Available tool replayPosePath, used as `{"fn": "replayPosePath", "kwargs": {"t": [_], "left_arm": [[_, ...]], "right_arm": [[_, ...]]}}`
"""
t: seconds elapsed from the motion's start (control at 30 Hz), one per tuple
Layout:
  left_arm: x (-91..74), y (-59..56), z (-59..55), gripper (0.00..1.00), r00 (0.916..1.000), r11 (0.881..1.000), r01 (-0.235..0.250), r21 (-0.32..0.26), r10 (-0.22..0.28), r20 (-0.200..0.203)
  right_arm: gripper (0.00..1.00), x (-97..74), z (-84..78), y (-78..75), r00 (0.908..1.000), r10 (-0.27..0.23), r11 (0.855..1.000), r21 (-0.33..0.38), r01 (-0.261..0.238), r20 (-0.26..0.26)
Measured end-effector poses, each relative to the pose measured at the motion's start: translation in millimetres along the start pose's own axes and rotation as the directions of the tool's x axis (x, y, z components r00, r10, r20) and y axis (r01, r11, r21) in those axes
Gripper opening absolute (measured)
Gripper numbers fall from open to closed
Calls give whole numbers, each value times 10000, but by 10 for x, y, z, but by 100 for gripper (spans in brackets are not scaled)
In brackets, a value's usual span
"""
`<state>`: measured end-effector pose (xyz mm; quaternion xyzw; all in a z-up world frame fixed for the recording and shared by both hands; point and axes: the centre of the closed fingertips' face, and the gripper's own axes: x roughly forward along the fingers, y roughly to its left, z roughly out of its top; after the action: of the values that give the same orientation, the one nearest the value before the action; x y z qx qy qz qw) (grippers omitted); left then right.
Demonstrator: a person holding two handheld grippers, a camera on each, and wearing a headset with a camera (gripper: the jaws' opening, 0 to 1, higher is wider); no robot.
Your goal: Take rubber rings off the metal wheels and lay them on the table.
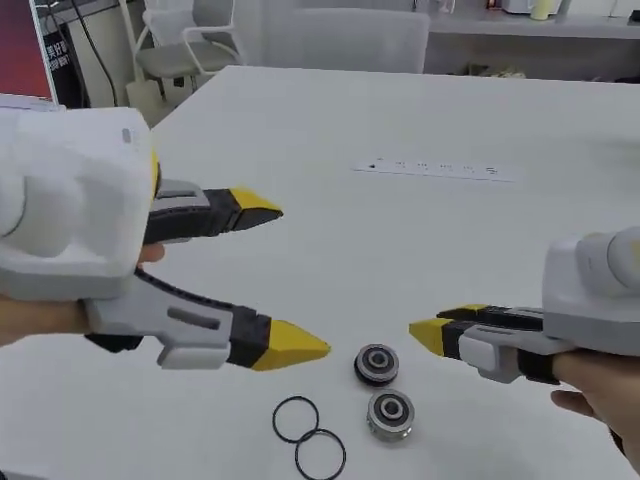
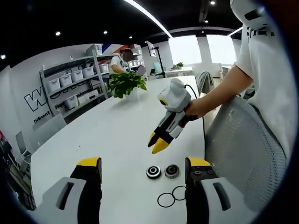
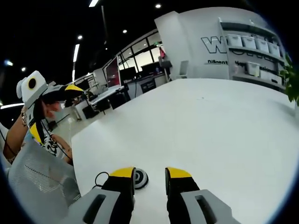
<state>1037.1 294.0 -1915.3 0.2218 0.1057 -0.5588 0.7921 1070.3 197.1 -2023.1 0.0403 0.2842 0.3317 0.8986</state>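
My left gripper (image 1: 305,280) was nearest the head camera, at 9 o'clock in the head view, held above the white table (image 1: 420,240). Its jaws were spread wide and grasped nothing. The upper yellow tip pointed toward 3 o'clock and the lower tip toward 4 o'clock.

Two black rubber rings (image 1: 309,436) lay flat on the table at 6 o'clock in that view, below the lower jaw tip, one overlapping the other at the edge.

Two metal wheels (image 2: 172,171) lay just to the 3 o'clock side of the rings, close together and apart from the rings. The farther wheel (image 1: 377,365) had a dark rim; the nearer wheel (image 1: 390,415) had a bright metal rim. I could not tell whether a ring sat on the darker wheel.

My right gripper (image 1: 412,330) was at 4 o'clock in the head view, pointing toward 9 o'clock. Its tips were near the farther wheel without touching it. In the right gripper view its jaws stood a narrow gap apart, released and grasping nothing, with one wheel on the table just beyond the left jaw.
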Motion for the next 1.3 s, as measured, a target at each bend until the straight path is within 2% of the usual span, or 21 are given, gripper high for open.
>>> {"fn": "replayPosePath", "kwargs": {"t": [0.07,0.3,0.4,0.57,0.67,0.97,1.17,1.3], "left_arm": [[70,51,7,70,9999,9999,62,-141,-60,150],[320,191,-72,69,10000,9998,23,-216,-22,44],[430,225,-100,66,9996,9973,55,-734,-35,274],[555,262,-199,61,9996,9947,-65,-1031,92,265],[613,264,-221,62,9985,9885,-35,-1514,118,538],[815,226,-381,49,9999,9874,61,-1584,-35,167],[869,212,-640,33,9994,9854,-266,-1682,226,-256],[919,173,-799,31,9981,9816,-222,-1899,107,-614]], "right_arm": [[23,0,-5,-15,10000,-41,10000,15,41,-14],[23,-10,-34,-50,9998,-161,9998,97,162,-97],[23,-13,-45,-66,9997,-214,9997,89,216,-148],[23,-17,-48,-77,9995,-264,9996,115,265,-144],[23,-16,-59,-87,9995,-275,9995,141,278,-176],[22,-7,-101,-118,9990,-309,9994,153,314,-320],[22,-13,-81,-140,9991,-353,9992,183,358,-252],[22,-7,-93,-130,9990,-314,9994,114,318,-307]]}}
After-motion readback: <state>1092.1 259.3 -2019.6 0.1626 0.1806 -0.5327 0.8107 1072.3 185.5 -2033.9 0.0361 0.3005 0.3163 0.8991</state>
